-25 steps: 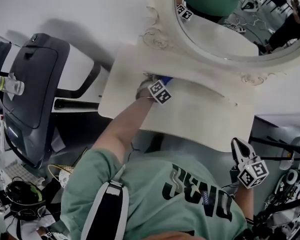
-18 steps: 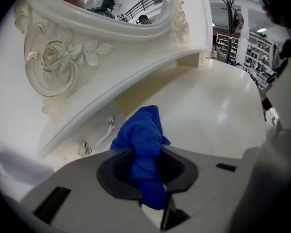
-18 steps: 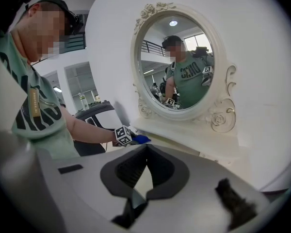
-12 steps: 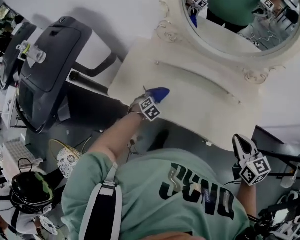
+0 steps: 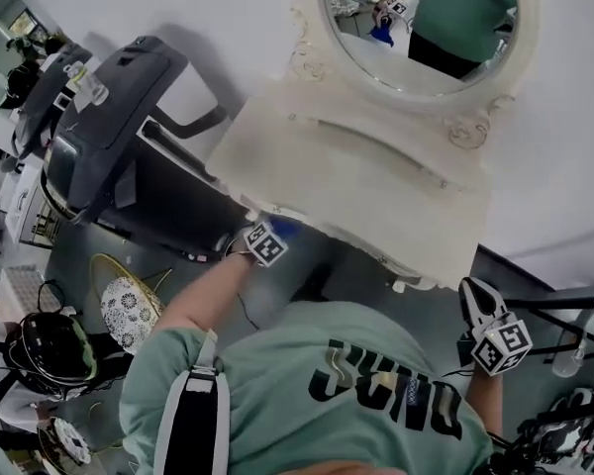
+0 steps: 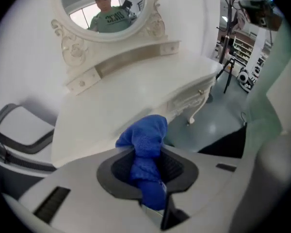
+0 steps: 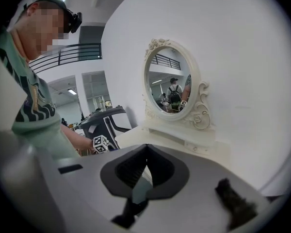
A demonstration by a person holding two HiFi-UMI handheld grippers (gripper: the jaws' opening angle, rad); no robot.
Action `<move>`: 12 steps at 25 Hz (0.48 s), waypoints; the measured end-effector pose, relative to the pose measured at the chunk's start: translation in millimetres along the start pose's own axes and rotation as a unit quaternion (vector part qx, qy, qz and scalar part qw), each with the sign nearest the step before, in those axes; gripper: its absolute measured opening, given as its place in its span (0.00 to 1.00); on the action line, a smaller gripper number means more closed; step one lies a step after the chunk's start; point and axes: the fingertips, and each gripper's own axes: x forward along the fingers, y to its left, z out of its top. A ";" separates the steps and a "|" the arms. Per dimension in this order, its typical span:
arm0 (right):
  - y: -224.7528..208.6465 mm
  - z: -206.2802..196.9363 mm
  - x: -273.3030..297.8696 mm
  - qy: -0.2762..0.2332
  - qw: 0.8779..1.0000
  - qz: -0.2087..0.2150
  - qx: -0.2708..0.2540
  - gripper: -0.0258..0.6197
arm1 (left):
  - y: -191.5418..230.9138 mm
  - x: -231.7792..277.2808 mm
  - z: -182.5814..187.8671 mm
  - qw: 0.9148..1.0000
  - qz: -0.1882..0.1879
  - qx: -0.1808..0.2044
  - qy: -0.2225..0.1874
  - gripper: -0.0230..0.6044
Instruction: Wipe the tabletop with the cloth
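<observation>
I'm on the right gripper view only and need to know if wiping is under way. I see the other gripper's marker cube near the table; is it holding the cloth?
Observer: Yes. The left gripper view shows the left gripper clamped on a bunched blue cloth.
Operator: Is the cloth down on the surface?
Observer: In the head view it sits at the front left edge of the tabletop, apparently just off it. I cannot confirm contact.
Operator: And where is my own gripper relative to the table?
Observer: The head view puts the right gripper beyond the tabletop's front right corner, not over it.
</observation>
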 end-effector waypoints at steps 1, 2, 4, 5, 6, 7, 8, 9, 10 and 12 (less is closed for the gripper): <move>-3.2 -0.9 -1.3 0.000 1.000 -0.004 0.002 0.06 | 11.4 -0.7 28.5 1.000 0.010 0.006 -0.020 0.19; -6.4 -1.0 0.1 0.001 1.000 -0.008 0.005 0.06 | 24.1 1.0 58.0 0.999 0.018 0.011 -0.038 0.19; -12.3 2.1 9.6 0.002 1.000 -0.016 0.009 0.06 | 51.6 11.7 116.7 0.997 0.032 0.025 -0.070 0.19; -14.8 6.0 16.6 0.005 1.000 -0.020 0.010 0.06 | 65.7 20.3 144.5 0.995 0.038 0.033 -0.081 0.19; -17.7 10.6 24.3 0.009 1.000 -0.026 0.011 0.06 | 79.5 30.4 169.8 0.994 0.042 0.041 -0.088 0.19; -21.5 15.0 32.0 0.012 0.999 -0.032 0.014 0.06 | 92.8 41.4 192.4 0.994 0.045 0.049 -0.091 0.19; -26.7 19.3 40.1 0.015 0.999 -0.038 0.019 0.06 | 105.9 53.0 212.5 0.993 0.046 0.055 -0.091 0.19; -33.3 24.1 49.3 0.018 0.999 -0.044 0.024 0.06 | 119.8 65.0 230.6 0.993 0.048 0.060 -0.091 0.19; -40.7 29.9 60.2 0.020 0.998 -0.050 0.029 0.06 | 135.0 77.3 246.8 0.993 0.050 0.066 -0.090 0.19; -55.5 42.9 85.8 0.025 0.997 -0.059 0.035 0.06 | 165.7 101.7 273.4 0.992 0.052 0.076 -0.083 0.19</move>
